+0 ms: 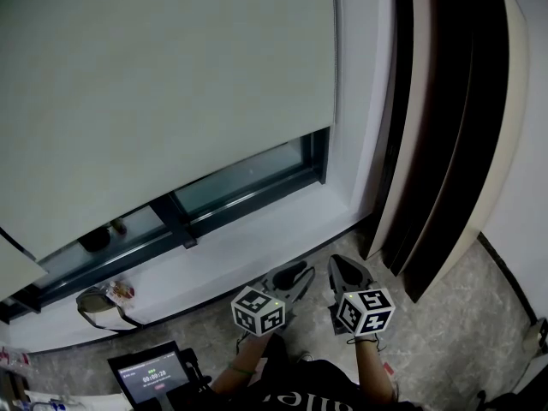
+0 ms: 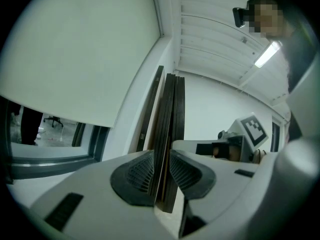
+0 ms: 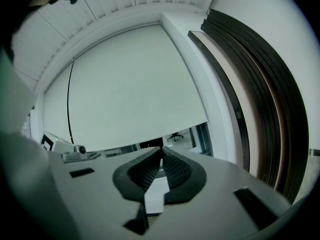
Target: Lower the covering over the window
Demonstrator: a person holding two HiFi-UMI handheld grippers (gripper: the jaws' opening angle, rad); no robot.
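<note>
A pale roller blind [image 1: 163, 84] hangs over most of the window. Its lower edge leaves a strip of glass [image 1: 244, 178] uncovered above the white sill [image 1: 257, 247]. The blind also shows in the left gripper view [image 2: 75, 49] and the right gripper view [image 3: 130, 84]. Both grippers are held low, below the sill and apart from the blind. My left gripper [image 1: 295, 274] [image 2: 161, 171] has its jaws a narrow gap apart with nothing between them. My right gripper [image 1: 347, 268] [image 3: 161, 156] has its pad tips touching, and it holds nothing.
Tall dark panels [image 1: 445, 127] stand against the wall right of the window. A small device with a lit screen [image 1: 154, 375] sits at the lower left. A pair of glasses and a small packet [image 1: 107, 302] lie on the ledge. A second blind's corner [image 1: 17, 268] shows at far left.
</note>
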